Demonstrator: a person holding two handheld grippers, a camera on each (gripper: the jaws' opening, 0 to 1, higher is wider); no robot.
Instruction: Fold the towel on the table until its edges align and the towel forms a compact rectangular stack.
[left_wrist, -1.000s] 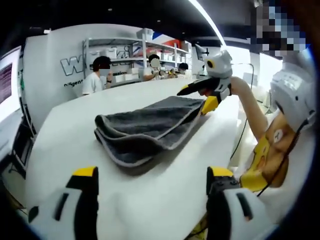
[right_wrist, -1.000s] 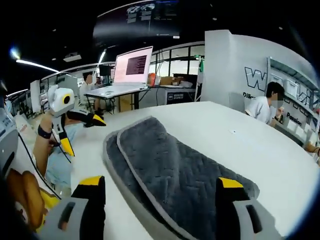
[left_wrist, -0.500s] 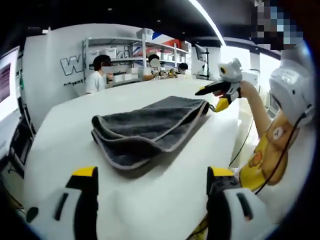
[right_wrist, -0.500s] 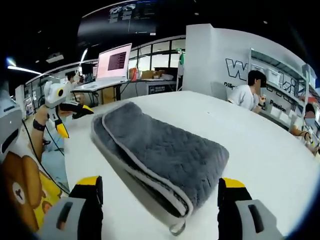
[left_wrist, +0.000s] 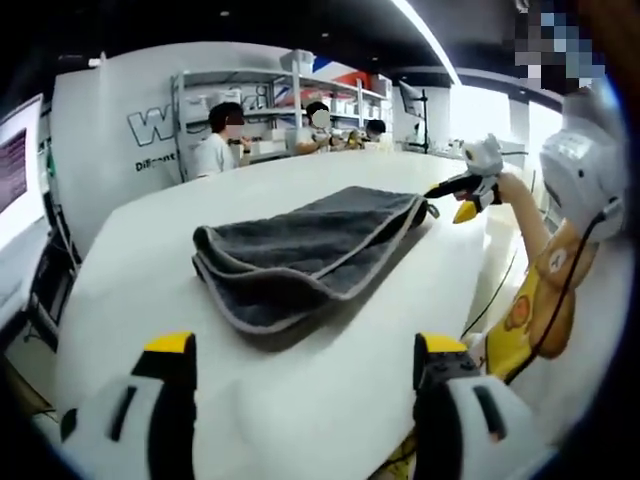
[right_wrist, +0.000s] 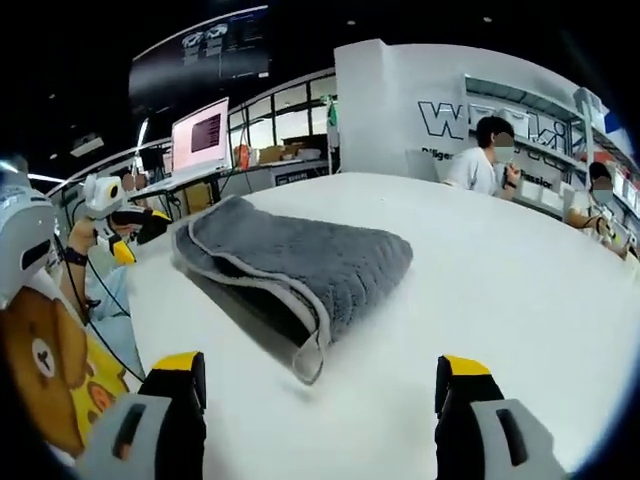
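In the left gripper view, the left gripper (left_wrist: 305, 375) has its jaws wide apart and holds nothing; one folded grey towel (left_wrist: 305, 247) lies on the table (left_wrist: 330, 400) ahead of it. In the right gripper view, the right gripper (right_wrist: 318, 395) is also spread and empty, the towel (right_wrist: 300, 257) ahead, slightly left. Wall writing is cut off, unreadable.

The grey towel (left_wrist: 305, 245) (right_wrist: 290, 257) lay folded in layers on the white table (left_wrist: 330, 380) (right_wrist: 480, 290). Its pale-trimmed edges were not quite aligned. One corner drooped flat onto the table.
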